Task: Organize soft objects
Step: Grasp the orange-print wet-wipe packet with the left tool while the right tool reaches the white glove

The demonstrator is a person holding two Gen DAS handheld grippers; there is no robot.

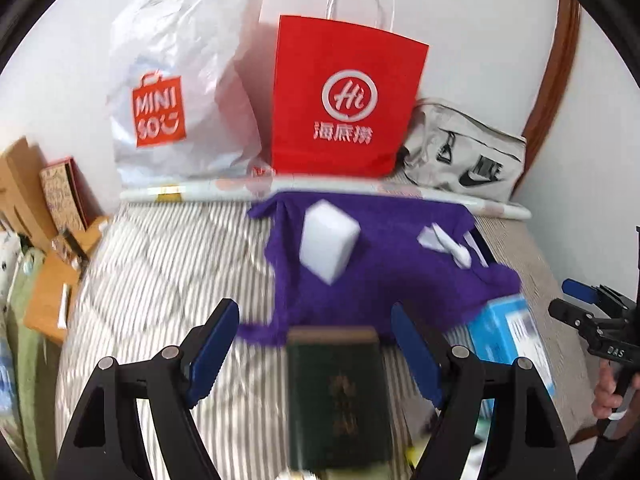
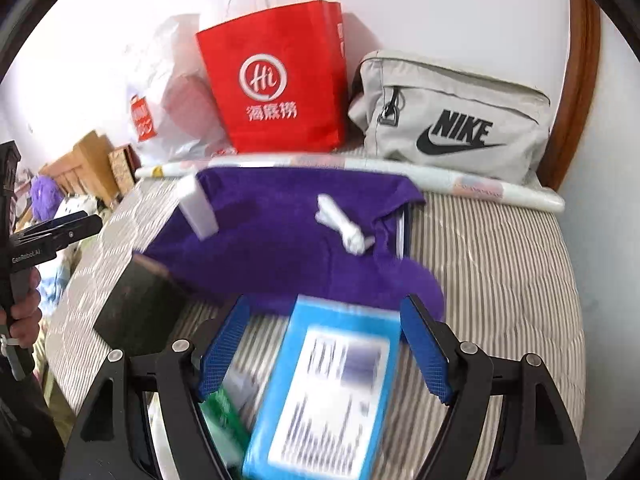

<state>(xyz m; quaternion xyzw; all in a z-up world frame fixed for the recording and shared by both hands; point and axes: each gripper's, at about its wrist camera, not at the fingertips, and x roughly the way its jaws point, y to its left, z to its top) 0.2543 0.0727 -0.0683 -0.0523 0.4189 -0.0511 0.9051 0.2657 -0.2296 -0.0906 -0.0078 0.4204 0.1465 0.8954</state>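
a purple cloth lies spread and rumpled on a bed with a striped cover, its far edge close to a long rolled tube of printed paper that runs across the bed. on the cloth rest a white sponge block, tilted, toward its left part, and a small crumpled white scrap toward its right. the left claw stands wide with its blue pads apart, and a dark green book lies on the bed below the gap between them; the pads do not press on it. the right claw is wide as well, nothing gripped, with a blue box carrying a printed label lying under its gap and a green packet just beside the box's left edge. the near edge of the cloth touches or overlaps the far ends of both the book and the box. against the white wall behind the tube stand a white plastic shopping bag, a red paper bag with white cord handles, and a grey sports bag, side by side. cardboard boxes sit off the left side of the bed. both views are blurred
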